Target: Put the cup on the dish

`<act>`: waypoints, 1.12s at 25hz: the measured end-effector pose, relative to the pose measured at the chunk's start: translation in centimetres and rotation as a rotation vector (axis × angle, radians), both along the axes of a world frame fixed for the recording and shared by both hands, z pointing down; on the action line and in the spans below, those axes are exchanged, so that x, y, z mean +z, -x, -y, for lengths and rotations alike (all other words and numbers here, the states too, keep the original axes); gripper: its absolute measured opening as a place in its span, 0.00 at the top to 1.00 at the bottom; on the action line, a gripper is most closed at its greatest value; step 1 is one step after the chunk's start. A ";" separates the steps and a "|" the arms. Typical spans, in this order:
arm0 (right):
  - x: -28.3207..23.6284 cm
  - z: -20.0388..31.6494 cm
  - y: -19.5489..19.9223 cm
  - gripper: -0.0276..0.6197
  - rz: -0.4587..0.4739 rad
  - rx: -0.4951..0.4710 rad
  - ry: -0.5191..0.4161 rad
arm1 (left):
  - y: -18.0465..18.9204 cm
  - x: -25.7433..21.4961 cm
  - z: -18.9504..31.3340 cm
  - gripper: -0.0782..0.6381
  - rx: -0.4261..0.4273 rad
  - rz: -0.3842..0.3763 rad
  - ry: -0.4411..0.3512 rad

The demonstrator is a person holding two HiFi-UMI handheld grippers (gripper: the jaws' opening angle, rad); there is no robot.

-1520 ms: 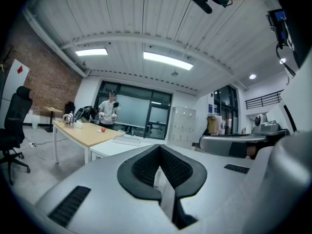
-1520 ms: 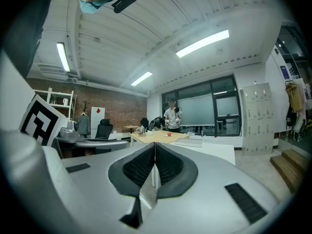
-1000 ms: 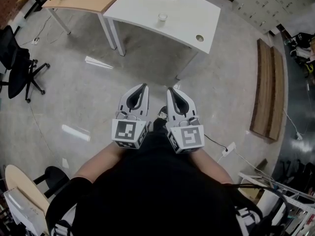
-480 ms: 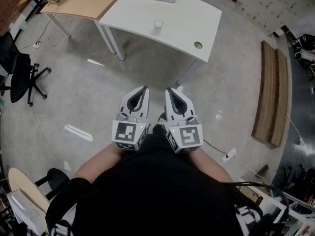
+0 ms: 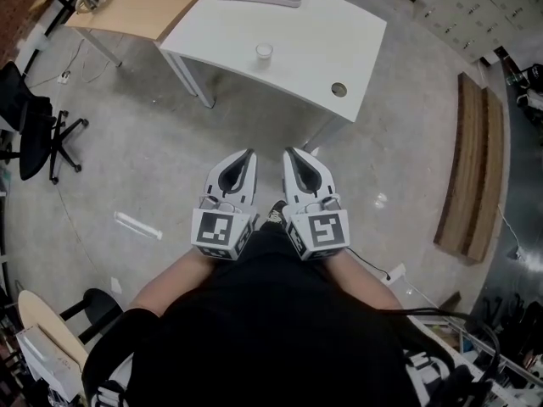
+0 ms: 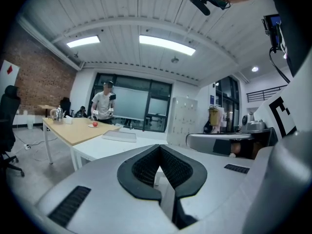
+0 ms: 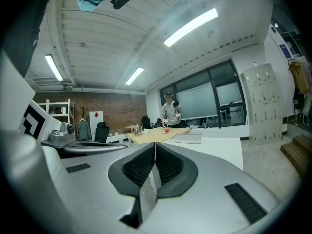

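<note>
Left gripper (image 5: pixel 249 153) and right gripper (image 5: pixel 289 153) hung side by side, fingers pinched together on nothing; cup (image 5: pixel 264 51) sat on the white table (image 5: pixel 339 41), well apart.

- Left hand-held gripper (image 6: pixel 159 148): jaws closed tip to tip, nothing between pads.
- Beyond tips: white table (image 6: pixel 97 147), flat grey slab (image 6: pixel 119 136) lay on it.
- Wooden table (image 6: pixel 73 130) adjoined at left; carried kettle (image 6: pixel 58 114) near far end, and red round thing (image 6: pixel 94 124) on small plate.
- Person (image 6: pixel 104 106) stood behind wooden table, in front of dark windows.
- Black chair (image 6: pixel 7 118) at far left, before brick wall (image 6: pixel 34 91).
- Ceiling lights (image 6: pixel 165 44) lit overhead.
- Lockers (image 6: pixel 184 115) stood against back wall, right of windows.
</note>
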State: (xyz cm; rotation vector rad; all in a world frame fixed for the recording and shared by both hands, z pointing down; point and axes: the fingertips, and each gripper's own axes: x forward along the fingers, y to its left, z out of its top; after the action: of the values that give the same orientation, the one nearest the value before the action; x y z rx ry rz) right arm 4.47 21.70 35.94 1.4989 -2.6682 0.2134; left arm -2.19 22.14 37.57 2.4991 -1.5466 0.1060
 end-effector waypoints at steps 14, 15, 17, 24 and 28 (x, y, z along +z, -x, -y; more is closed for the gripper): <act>-0.4 5.5 -5.1 0.94 0.037 -0.023 -0.019 | -4.7 -0.2 4.9 0.88 -0.028 0.049 -0.005; -0.6 5.7 -5.3 0.94 0.043 -0.021 -0.022 | -5.0 -0.4 5.0 0.88 -0.029 0.054 -0.009; -1.0 5.8 -5.6 0.94 0.059 -0.020 -0.025 | -5.1 -0.9 5.0 0.88 -0.037 0.065 -0.020; -1.5 5.3 -6.4 0.94 0.083 -0.018 -0.041 | -5.8 -1.7 4.4 0.88 -0.030 0.088 -0.027; -1.5 5.0 -7.3 0.94 0.080 -0.005 -0.036 | -6.4 -1.6 4.5 0.88 -0.022 0.083 -0.020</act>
State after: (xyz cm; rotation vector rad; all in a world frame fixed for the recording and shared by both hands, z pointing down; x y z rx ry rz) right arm 11.74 16.74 34.47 1.5249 -2.7522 0.2314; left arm 4.25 17.67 35.96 2.5222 -1.6134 0.1945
